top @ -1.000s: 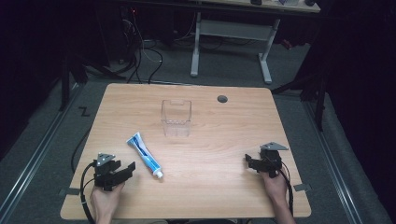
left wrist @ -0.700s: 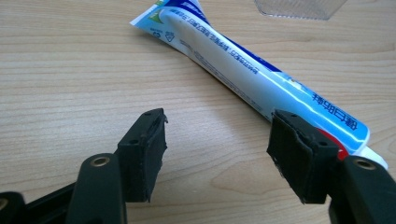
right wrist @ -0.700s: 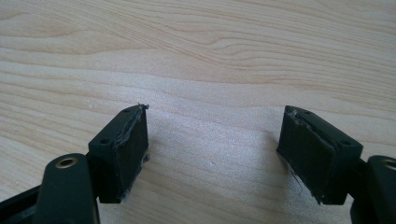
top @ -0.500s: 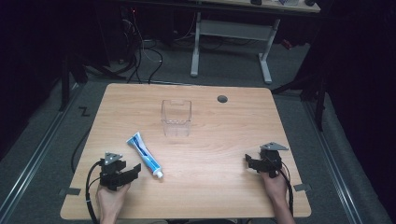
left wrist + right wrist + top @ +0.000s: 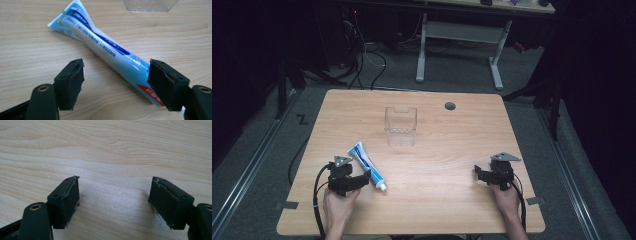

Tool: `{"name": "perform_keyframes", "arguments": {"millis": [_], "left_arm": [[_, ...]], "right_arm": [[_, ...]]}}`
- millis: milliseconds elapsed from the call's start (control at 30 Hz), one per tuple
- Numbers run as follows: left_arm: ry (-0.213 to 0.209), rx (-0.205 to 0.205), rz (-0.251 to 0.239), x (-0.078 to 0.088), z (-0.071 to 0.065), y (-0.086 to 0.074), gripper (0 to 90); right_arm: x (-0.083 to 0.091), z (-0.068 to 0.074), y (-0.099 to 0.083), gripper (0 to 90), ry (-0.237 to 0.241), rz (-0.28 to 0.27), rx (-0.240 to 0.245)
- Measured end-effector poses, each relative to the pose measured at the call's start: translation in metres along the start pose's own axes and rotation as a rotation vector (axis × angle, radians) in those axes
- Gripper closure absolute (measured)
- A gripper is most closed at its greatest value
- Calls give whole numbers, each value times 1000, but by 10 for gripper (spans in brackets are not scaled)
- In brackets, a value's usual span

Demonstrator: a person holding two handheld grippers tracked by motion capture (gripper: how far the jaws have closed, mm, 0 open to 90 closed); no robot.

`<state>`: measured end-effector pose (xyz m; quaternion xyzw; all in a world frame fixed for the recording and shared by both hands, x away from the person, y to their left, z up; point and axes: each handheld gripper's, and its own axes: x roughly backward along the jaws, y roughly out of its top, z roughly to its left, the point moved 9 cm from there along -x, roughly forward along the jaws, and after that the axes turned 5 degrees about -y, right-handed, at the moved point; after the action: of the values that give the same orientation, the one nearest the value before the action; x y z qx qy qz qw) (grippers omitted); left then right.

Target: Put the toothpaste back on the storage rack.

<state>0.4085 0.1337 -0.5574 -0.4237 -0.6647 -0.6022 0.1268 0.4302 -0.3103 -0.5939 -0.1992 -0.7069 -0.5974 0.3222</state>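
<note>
At the lower left of the high view, the left gripper (image 5: 362, 180) sits low over the light wooden table (image 5: 447, 150), jaws spread wide with the cap end of a blue-and-white toothpaste tube (image 5: 367, 161) between them, the far jaw close beside it. At lower right, the right gripper (image 5: 479, 174) rests over bare woodgrain, jaws likewise apart. Mid-frame stands a clear plastic container (image 5: 401, 125), and a round grommet hole (image 5: 450, 106) lies beyond. Grey carpet (image 5: 462, 70), cables and a white desk frame (image 5: 459, 35) fill the dim upper background.

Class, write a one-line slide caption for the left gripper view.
Open left gripper poised over a blue-and-white toothpaste tube lying on the light wooden table.
</note>
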Motion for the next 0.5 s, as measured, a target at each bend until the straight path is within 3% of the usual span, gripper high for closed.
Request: {"name": "perform_keyframes", "arguments": {"millis": [233,500], "left_arm": [[1,37,14,-10,0,9,263],[51,30,53,-24,1,17,241]], "right_arm": [[0,0,0,240,0,0,0],[0,0,0,240,0,0,0]]}}
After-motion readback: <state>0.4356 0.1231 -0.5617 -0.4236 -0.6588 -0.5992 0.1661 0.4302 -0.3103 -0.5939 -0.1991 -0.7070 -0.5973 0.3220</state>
